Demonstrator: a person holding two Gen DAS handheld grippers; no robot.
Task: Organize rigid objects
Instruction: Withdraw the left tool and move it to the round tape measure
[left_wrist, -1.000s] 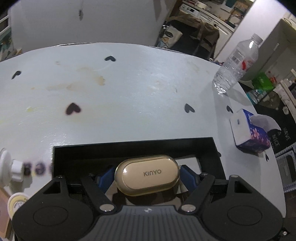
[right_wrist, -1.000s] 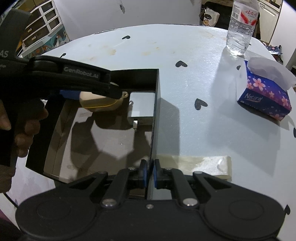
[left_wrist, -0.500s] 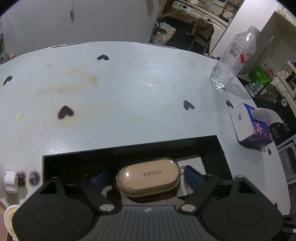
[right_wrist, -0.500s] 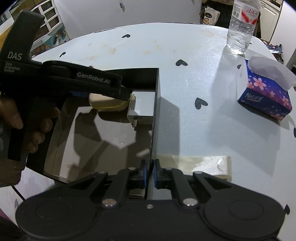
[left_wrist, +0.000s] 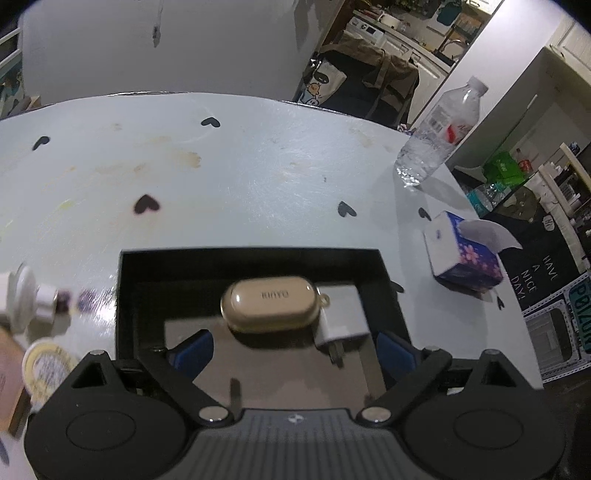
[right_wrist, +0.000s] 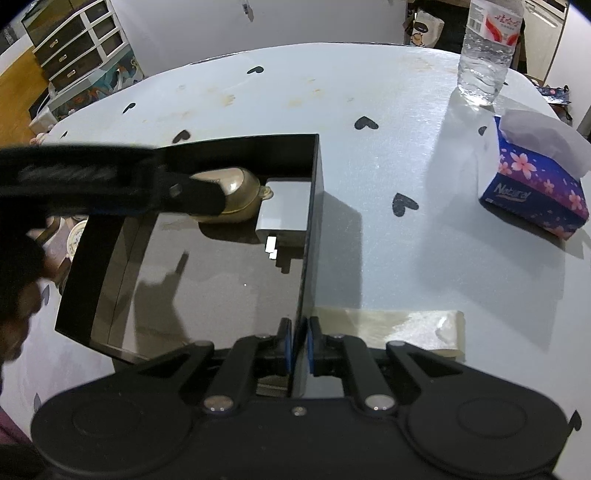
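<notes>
Two items sit in the black tray (left_wrist: 251, 258) now: the gold Kinyo earbud case (left_wrist: 271, 303) at the far wall and the white plug adapter (left_wrist: 341, 317) touching its right end, prongs toward me. My left gripper (left_wrist: 291, 345) is opening, blue pads spread wide on either side with nothing between them; the case lies free on the tray floor ahead of the fingertips. My right gripper (right_wrist: 298, 343) is clamped on the tray's right wall (right_wrist: 312, 206), pinning the tray to the heart-print table (left_wrist: 258, 166).

Step in hand, as I read it: clear the left claw out of the tray after the drop. Notes for doing it well:
- Lift up and back, pads kept wide, so neither clips the case or nudges the adapter.
- Keep the right clamp firm; the tray looks light and would slide.
- Next candidates lie left of the tray: a small white piece (left_wrist: 22, 299) and a round yellow-rimmed tin (left_wrist: 46, 369), both blurred. I cannot tell what they are.
</notes>
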